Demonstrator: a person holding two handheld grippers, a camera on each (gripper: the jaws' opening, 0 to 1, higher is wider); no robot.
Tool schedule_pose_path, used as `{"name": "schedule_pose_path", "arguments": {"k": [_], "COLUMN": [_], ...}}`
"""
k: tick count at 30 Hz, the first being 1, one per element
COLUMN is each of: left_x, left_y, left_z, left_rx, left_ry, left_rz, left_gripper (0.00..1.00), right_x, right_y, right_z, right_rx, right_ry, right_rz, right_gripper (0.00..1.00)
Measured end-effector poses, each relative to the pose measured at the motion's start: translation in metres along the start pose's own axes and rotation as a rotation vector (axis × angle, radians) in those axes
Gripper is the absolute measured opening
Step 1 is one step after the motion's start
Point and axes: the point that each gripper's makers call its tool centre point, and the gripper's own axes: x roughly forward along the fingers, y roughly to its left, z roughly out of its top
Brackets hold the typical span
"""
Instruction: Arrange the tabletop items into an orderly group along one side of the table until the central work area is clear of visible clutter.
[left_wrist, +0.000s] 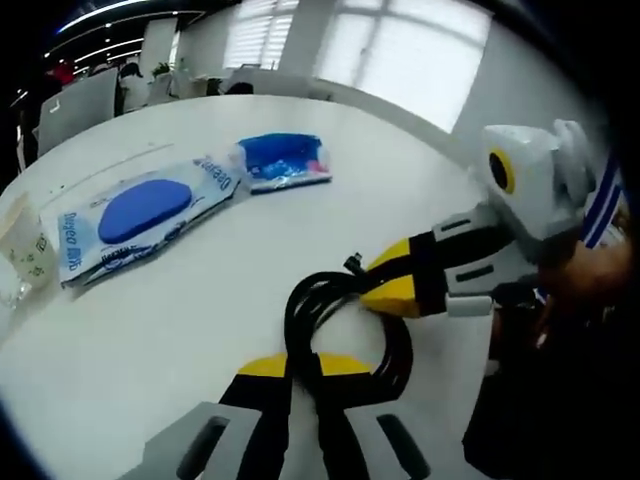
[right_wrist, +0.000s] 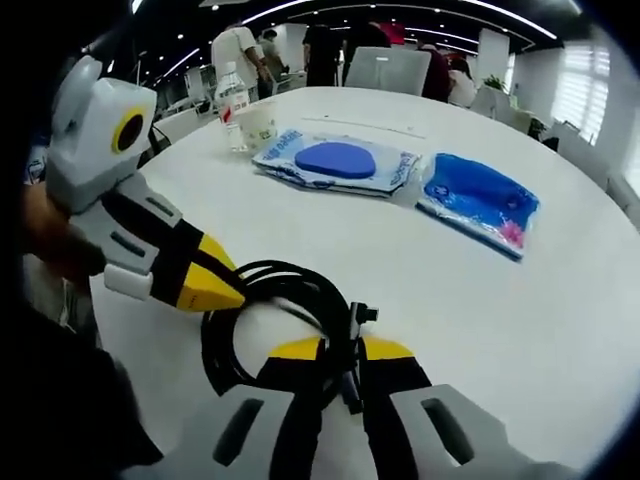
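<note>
A coiled black cable lies on the near part of the round white table. My left gripper is shut on one side of the coil, the cable pinched between its yellow tips. My right gripper comes in from the right and grips the coil near its plug end. In the right gripper view, the right gripper is shut on the cable, and the left gripper meets the coil from the left. Farther off lie a wipes pack with a blue oval and a blue packet.
A paper cup and a clear bottle stand near the table's far edge beside the wipes pack. Chairs and several people stand beyond the table. A hand holds the right gripper.
</note>
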Motion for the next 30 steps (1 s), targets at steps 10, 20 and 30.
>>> {"name": "schedule_pose_path", "arguments": {"k": [10,20,30], "left_x": [-0.012,-0.019,-0.008], "left_y": [-0.007,-0.005,0.007], "left_z": [0.020,0.050,0.074], "left_rx": [0.011,0.016,0.012], "left_ry": [-0.027,-0.069,-0.081], "left_rz": [-0.016,-0.012,-0.004], "left_gripper": [0.02,0.02,0.02], "right_x": [-0.016,-0.024,-0.013], "right_y": [-0.007,-0.021,-0.042], "right_z": [0.014,0.037,0.057], "right_rx": [0.019,0.020,0.010], "right_ry": [-0.031,-0.070,-0.079], "right_rz": [-0.010,-0.024,-0.028], "right_gripper": [0.07,0.07,0.07]}}
